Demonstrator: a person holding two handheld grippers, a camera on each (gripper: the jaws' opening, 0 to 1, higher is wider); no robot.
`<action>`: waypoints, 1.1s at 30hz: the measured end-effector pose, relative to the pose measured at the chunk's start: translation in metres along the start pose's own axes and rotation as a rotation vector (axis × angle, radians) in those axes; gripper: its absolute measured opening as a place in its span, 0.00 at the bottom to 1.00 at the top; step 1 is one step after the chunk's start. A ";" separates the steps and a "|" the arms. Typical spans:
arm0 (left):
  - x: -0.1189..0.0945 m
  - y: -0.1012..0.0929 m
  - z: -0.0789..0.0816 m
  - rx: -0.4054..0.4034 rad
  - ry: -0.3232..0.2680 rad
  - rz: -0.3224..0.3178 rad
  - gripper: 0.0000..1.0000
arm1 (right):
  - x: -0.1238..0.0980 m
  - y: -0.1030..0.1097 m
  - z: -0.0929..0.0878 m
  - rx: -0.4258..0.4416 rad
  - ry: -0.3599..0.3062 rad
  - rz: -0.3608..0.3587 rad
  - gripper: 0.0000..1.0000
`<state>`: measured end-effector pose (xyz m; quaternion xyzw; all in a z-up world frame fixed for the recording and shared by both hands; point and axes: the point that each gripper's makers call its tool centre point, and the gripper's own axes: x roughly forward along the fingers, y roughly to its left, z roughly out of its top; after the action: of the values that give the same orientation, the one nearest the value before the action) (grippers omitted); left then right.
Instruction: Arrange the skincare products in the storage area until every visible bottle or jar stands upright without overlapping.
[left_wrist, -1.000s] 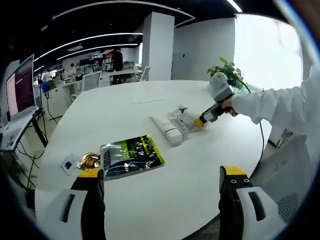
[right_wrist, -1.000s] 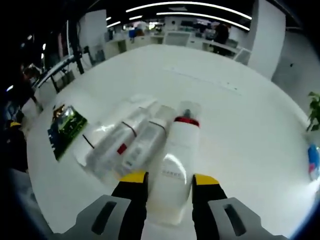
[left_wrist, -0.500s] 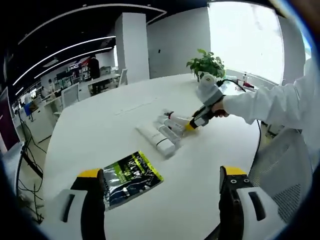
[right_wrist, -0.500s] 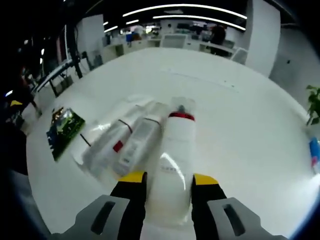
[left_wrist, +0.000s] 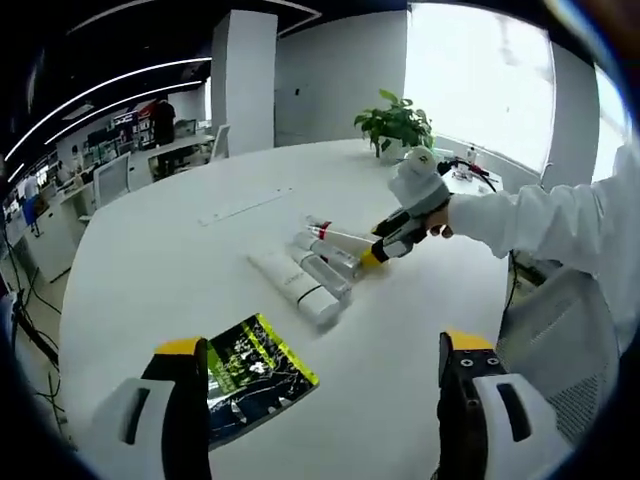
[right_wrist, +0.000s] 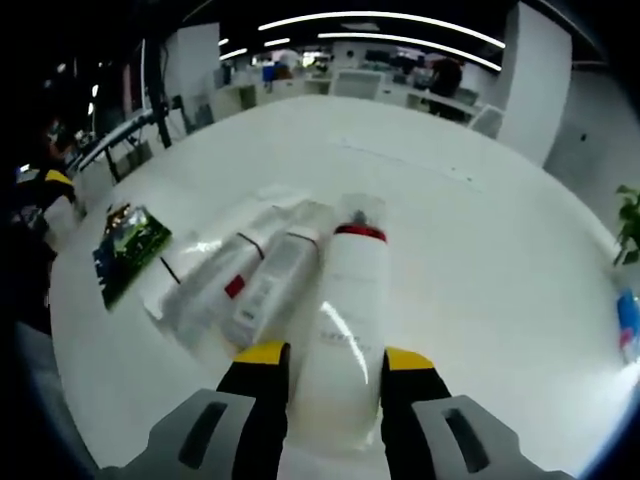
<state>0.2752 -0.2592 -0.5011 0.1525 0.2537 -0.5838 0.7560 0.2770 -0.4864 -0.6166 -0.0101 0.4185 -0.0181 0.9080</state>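
Since a second ago my left gripper's view has swung round, so the green foil packet (left_wrist: 255, 380) now sits closer to my left jaw, while the bottles look unshifted on the table (left_wrist: 150, 260). My right gripper (right_wrist: 322, 362) is closed on the white bottle with the red band (right_wrist: 345, 310), which lies flat; its clear cap points toward the table's far side. Two more tubes (right_wrist: 255, 275) lie touching just beside it, on the side toward the packet. My left gripper (left_wrist: 315, 360) hangs wide open with nothing in it, over the near edge by the packet. Bare white tabletop stretches beyond the bottles toward the far edge; a potted plant (left_wrist: 393, 120) stands near the table's window edge.
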 end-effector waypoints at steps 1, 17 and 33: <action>0.002 0.000 0.001 -0.003 -0.001 -0.003 0.89 | 0.000 0.000 0.000 0.000 0.000 0.000 0.31; 0.031 0.000 0.003 -0.064 0.016 -0.024 0.89 | 0.001 0.000 -0.001 0.001 -0.005 0.002 0.27; 0.046 0.001 -0.010 -0.163 0.013 -0.043 0.94 | -0.016 0.011 -0.013 0.050 0.024 0.033 0.24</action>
<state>0.2831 -0.2909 -0.5351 0.0887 0.3088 -0.5764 0.7514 0.2566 -0.4745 -0.6131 0.0199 0.4289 -0.0135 0.9030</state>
